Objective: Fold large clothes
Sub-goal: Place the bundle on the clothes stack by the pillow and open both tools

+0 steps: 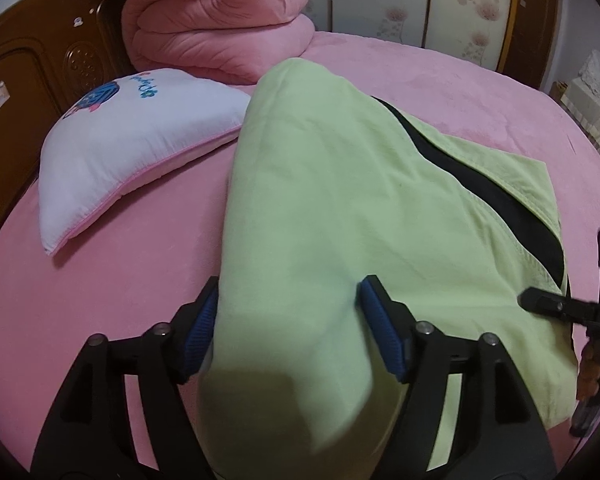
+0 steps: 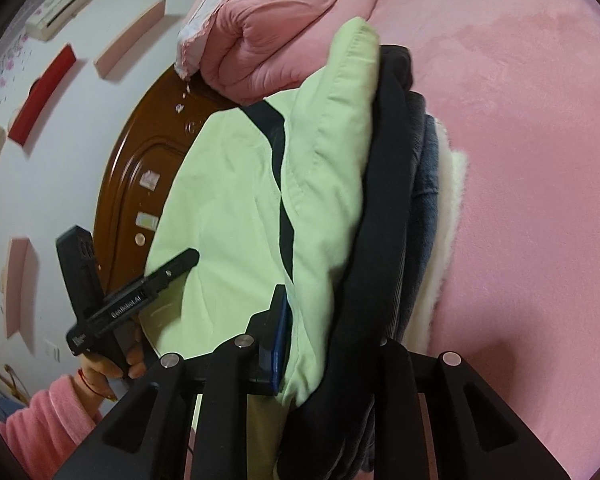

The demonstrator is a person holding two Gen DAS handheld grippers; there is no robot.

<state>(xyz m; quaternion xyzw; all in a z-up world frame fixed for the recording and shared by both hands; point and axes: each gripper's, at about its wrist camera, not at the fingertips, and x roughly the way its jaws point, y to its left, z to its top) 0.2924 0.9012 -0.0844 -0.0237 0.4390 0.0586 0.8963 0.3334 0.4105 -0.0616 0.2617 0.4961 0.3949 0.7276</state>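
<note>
A light green garment (image 1: 320, 208) with a black stripe lies folded on the pink bed (image 1: 440, 80). My left gripper (image 1: 290, 320) straddles its near folded end. The jaws stand wide and open, and both blue pads (image 1: 380, 332) show beside the cloth. In the right wrist view the green garment (image 2: 228, 200) lies on top of black cloth (image 2: 384, 200). My right gripper (image 2: 332, 344) is shut on the edge of these layers. One blue pad (image 2: 280, 340) presses the green side; the other finger is hidden under the black cloth.
A white pillow (image 1: 132, 152) and a folded pink quilt (image 1: 220, 28) lie by the brown headboard (image 1: 28, 80). Grey and white fleece layers (image 2: 448, 240) lie under the black cloth. A hand in a pink sleeve (image 2: 60, 420) holds the left gripper (image 2: 140, 300).
</note>
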